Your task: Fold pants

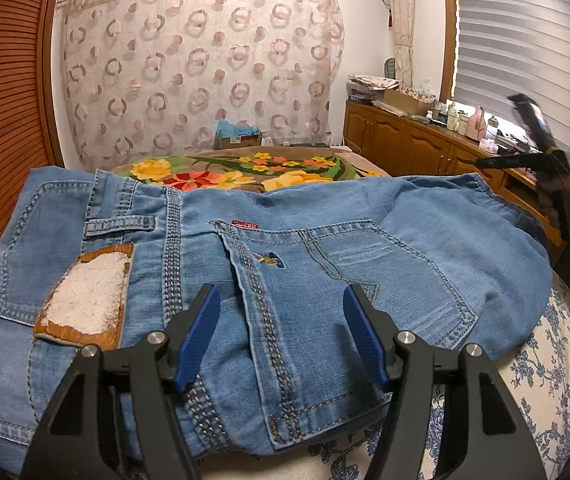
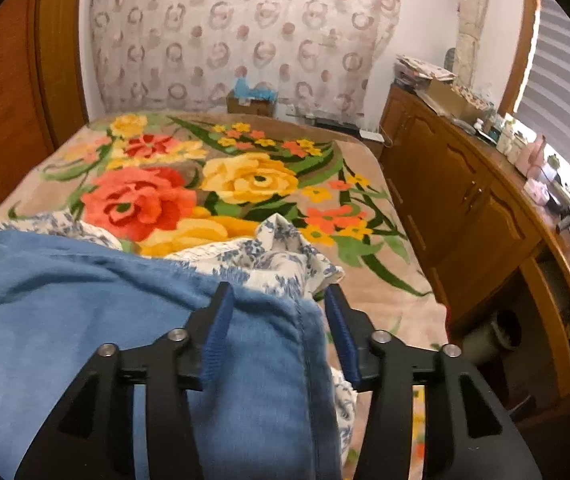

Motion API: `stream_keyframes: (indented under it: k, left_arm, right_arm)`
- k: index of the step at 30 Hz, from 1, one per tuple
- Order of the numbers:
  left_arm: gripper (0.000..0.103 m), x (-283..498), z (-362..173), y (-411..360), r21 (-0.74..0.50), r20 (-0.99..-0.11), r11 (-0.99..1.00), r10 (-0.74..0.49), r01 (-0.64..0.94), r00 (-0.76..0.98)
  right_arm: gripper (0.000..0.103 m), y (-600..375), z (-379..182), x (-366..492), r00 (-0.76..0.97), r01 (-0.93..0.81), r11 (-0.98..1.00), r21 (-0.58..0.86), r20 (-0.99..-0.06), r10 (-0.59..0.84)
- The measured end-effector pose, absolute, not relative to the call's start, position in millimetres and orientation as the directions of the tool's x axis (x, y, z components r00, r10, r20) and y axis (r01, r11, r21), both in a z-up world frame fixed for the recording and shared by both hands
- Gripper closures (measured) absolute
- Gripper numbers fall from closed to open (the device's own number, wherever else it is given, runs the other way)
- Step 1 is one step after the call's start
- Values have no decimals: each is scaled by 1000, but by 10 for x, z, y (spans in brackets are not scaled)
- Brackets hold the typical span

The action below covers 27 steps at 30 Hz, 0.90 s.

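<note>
Left tongs [image 1: 281,332], nearest the lens in the left wrist view, are standing released, their 2 blue pads spread wide above the seat of the pants [image 1: 269,264] and gripping nothing; the back pocket [image 1: 325,292] and a worn leather patch [image 1: 85,300] are lying just beyond them. Right tongs [image 2: 279,336] are likewise standing released over the right-hand fold of the denim, its stitched seam [image 2: 303,344] running between the parted pads; contact with the cloth cannot be told. The pants are lying bunched, waistband toward the left, on a blue-and-white floral sheet [image 1: 545,360]; this sheet is resting on the bed's flowered blanket [image 2: 245,176]. Farther off, the wooden cabinet [image 2: 465,200] is standing along the right, and the patterned curtain [image 1: 201,64] is hanging on the far wall.

Judged risks: the denim is lying in several loose layers, so tongs closing here are likely to be catching only the top layer, leaving the fold uneven; the sheet is lying directly beneath and beside the right edge, so a deep bite is likely to be pinching sheet with denim and dragging both; the right edge is sitting near the bed's side, so a careless pull may be sliding the cloth off.
</note>
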<state>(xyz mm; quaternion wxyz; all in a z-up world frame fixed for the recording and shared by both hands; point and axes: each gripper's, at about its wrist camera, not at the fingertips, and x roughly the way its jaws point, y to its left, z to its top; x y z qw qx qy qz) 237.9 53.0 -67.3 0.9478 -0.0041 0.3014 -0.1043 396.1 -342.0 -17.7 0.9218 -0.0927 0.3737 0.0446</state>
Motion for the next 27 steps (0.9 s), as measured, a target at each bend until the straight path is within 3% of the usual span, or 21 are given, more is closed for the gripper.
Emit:
stream_keyframes:
  k: [13, 27]
  left_arm:
    - [40, 2374, -679, 554, -72, -567, 978, -202, 196, 799]
    - [40, 2369, -654, 633, -80, -574, 979, -199, 188, 794]
  right_arm:
    - [32, -3820, -344, 2702, 675, -115, 993, 8, -733, 84]
    - [29, -3985, -826, 2612, 571, -56, 976, 211, -795, 205]
